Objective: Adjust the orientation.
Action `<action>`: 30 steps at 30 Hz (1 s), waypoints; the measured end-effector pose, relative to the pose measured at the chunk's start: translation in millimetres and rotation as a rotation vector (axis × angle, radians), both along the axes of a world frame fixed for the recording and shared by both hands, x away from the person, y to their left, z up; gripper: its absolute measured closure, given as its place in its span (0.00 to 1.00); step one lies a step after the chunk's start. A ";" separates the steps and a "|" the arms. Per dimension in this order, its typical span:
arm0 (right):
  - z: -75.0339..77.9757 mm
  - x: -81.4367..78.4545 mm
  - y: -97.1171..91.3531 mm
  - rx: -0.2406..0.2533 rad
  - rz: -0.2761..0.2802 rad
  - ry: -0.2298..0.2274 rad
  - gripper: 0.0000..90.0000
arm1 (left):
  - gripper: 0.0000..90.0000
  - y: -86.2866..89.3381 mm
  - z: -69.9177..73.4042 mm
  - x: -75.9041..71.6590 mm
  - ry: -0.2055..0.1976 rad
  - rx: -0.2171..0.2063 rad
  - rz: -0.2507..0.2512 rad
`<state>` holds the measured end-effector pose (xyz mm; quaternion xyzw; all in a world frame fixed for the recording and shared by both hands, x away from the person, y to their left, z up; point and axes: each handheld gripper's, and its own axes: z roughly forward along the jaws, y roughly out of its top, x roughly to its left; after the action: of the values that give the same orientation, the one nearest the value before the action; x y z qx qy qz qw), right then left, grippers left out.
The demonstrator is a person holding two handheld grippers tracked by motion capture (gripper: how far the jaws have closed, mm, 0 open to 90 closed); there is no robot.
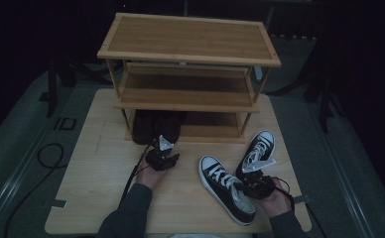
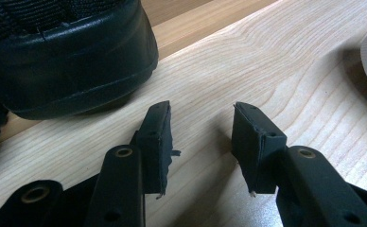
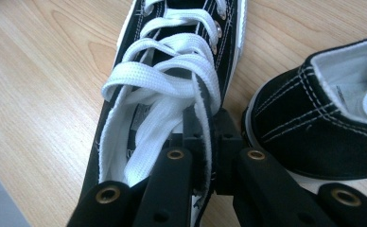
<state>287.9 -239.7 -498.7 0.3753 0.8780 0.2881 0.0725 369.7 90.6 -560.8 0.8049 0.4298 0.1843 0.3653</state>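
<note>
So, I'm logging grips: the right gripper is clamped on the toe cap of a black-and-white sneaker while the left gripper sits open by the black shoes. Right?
Not the toe cap. The right gripper view shows the right gripper clamped on the sneaker's side wall at the opening, beside the laces. The left gripper is open near the black shoes, as you said.

Left gripper fingers apart; right gripper fingers clamped together.
</note>
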 end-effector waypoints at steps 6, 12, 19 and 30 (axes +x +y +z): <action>3.9 1.8 1.4 0.009 0.008 0.000 0.97 | 0.65 -1.2 0.1 -0.6 0.000 0.002 0.007; 6.7 3.8 0.4 0.038 0.011 0.011 0.97 | 0.64 -1.5 0.1 -0.7 0.000 0.002 0.006; 13.3 3.1 -1.8 0.066 0.003 -0.013 0.97 | 0.64 -2.2 0.1 -0.9 0.001 0.002 0.010; 30.9 4.9 -6.9 0.111 0.007 -0.023 0.97 | 0.65 -5.7 0.0 -1.3 -0.001 -0.002 0.014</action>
<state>292.8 -246.6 -467.8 0.3723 0.8611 0.3410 0.0606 368.4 84.9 -560.8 0.8015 0.4353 0.1869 0.3650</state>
